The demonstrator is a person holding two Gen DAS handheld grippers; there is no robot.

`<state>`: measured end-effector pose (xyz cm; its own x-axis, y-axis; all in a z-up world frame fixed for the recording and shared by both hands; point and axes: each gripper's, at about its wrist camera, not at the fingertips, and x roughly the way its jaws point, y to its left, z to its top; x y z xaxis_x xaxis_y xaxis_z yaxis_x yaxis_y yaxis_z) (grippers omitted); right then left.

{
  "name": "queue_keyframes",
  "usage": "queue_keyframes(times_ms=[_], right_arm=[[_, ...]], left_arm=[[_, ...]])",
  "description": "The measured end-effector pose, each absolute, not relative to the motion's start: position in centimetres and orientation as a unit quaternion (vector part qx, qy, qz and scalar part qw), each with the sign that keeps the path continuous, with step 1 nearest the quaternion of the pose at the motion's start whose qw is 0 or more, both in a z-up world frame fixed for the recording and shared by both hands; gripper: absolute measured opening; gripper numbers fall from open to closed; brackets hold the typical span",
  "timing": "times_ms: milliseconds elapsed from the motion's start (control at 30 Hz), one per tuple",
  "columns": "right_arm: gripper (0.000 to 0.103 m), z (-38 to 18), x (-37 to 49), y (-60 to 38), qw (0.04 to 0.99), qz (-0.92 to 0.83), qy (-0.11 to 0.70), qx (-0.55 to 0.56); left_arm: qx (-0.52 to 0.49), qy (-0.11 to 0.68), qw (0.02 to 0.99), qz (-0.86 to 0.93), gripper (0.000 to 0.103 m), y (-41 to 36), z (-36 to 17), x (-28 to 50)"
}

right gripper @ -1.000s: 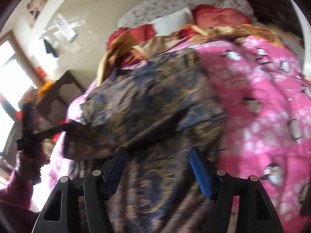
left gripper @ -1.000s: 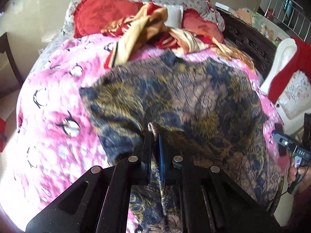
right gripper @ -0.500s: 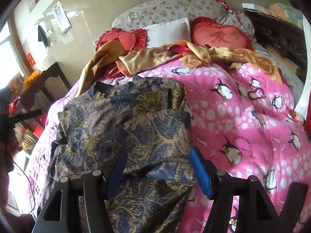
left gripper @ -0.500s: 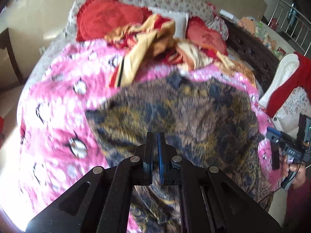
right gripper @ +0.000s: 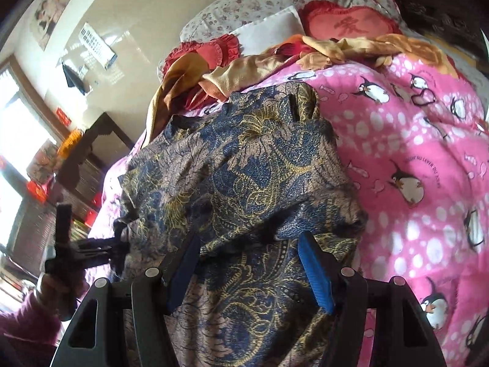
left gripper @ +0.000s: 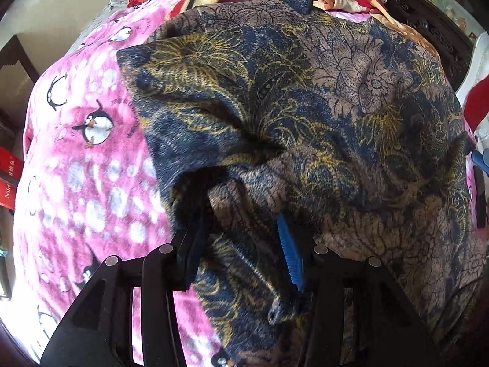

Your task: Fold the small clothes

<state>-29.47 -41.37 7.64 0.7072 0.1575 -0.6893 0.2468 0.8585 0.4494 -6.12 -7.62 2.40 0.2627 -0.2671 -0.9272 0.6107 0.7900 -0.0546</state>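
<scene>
A dark blue, brown and gold patterned garment (left gripper: pixel 305 116) lies spread and partly folded over on a pink penguin blanket (left gripper: pixel 76 153). It also shows in the right wrist view (right gripper: pixel 244 177). My left gripper (left gripper: pixel 241 229) is open, its fingers low over the garment's folded near edge, cloth lying between them. My right gripper (right gripper: pixel 247 253) is open over the garment's near right part, holding nothing. The left gripper also shows in the right wrist view (right gripper: pixel 101 249), at the garment's left edge.
A heap of yellow, orange and red clothes (right gripper: pixel 275 61) lies at the far end of the bed, before red heart pillows (right gripper: pixel 351 24) and a floral headboard. A dark wooden bed frame (left gripper: pixel 428 24) runs along the right. A dark table (right gripper: pixel 97 134) stands left.
My left gripper has opened, letting go of the garment's edge, and moved forward and down close over the cloth. The right gripper stays open and has shifted closer over the garment.
</scene>
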Motion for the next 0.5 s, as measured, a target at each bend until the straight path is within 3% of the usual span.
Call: queue_keyframes(times_ms=[500], right_arm=[[0.067,7.3,-30.4,-41.3,0.879,-0.026,0.378,0.29]], left_arm=[[0.138,0.554,0.766,-0.294,0.05,-6.9,2.0,-6.3]])
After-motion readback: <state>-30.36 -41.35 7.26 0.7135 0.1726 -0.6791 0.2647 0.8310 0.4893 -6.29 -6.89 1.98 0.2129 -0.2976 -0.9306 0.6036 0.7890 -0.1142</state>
